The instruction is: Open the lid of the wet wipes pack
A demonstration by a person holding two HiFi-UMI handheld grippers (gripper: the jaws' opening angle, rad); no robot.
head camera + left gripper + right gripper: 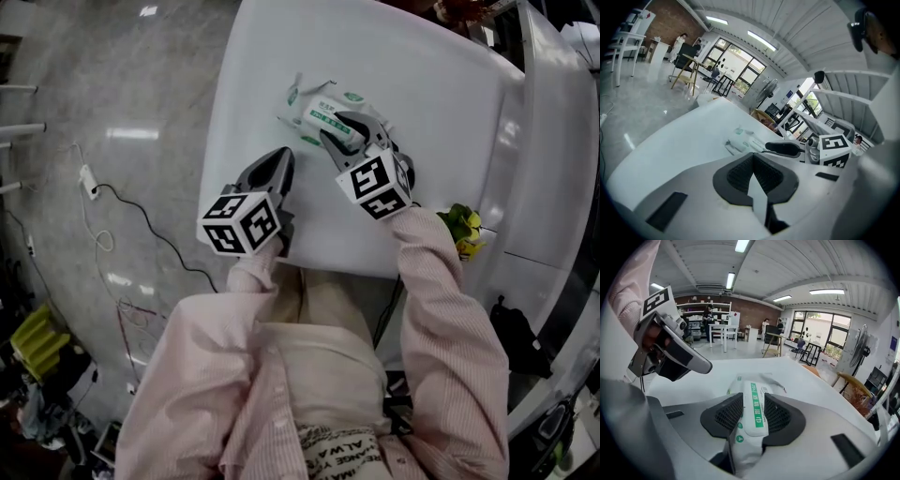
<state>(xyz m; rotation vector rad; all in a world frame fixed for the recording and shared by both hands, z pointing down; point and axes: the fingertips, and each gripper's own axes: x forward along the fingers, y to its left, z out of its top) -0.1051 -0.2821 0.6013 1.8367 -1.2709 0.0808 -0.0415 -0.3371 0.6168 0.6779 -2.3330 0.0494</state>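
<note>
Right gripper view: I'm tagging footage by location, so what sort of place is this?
Probably an open lab or workshop: worktables stand in the background, with a brick back wall and strip lights on the ceiling.

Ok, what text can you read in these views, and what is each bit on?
"ALWA", cut off, above another partly hidden line: print on the person's cream top.
Green stripe label on the white wet wipes pack: characters too blurred to read.
Black-and-white marker cubes: square patterns only, no words.
</note>
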